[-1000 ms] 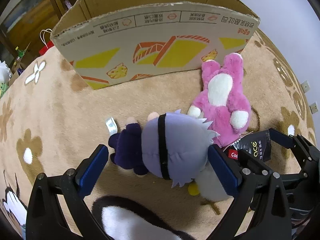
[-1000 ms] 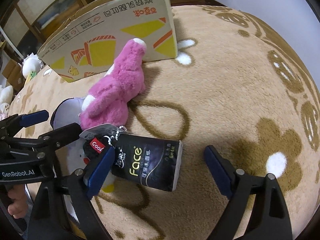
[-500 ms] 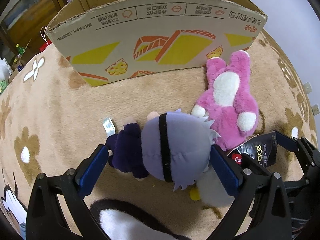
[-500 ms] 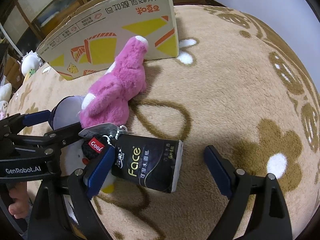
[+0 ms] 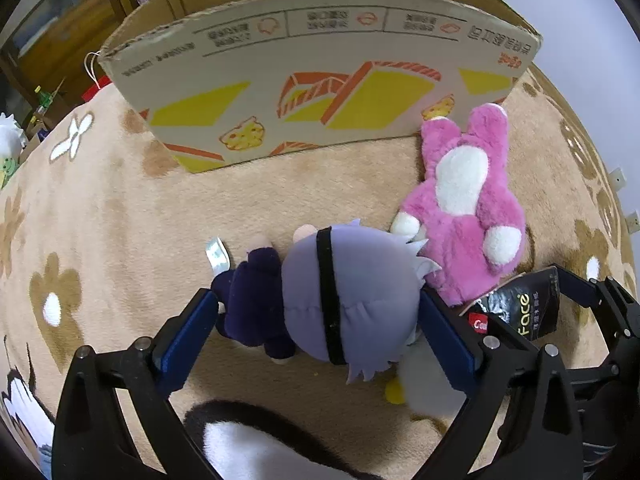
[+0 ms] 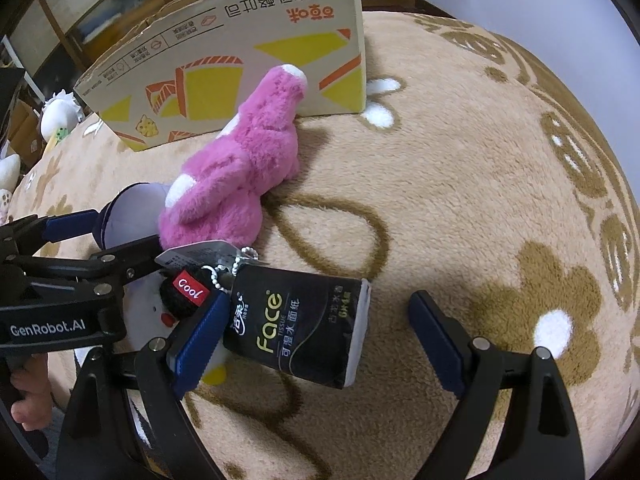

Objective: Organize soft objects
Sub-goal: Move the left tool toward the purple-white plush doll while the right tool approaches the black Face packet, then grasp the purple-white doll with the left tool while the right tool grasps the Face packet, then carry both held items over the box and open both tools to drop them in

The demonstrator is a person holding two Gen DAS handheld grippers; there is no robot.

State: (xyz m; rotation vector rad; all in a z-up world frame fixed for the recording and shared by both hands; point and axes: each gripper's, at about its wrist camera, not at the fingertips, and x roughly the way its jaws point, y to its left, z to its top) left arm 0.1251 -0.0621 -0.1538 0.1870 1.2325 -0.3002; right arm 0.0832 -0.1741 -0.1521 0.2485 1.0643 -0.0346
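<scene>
Soft toys lie scattered on a tan plush blanket patterned with brown and white flowers. The largest thing on it is the open cardboard box, printed with yellow and orange shapes, standing at the far side. Against its right end rests the pink plush rabbit, lying on its back with its ears touching the box wall.

Just beside the rabbit's feet lies the lavender-headed doll, with a black band across its head and a dark navy body stretched to the left. The left gripper straddles this doll, its blue pads wide apart, one touching or nearly touching the navy body and the other just beside the head, not clamped.

To the right lies a black Face tissue pack on its side, white end facing right. The right gripper hovers over it with its pads spread; the left pad is just beside the pack's edge, the right pad well apart from it. A small white plush with a black "Cool" cap sits between the two grippers, a bead chain and tag at its top.
</scene>
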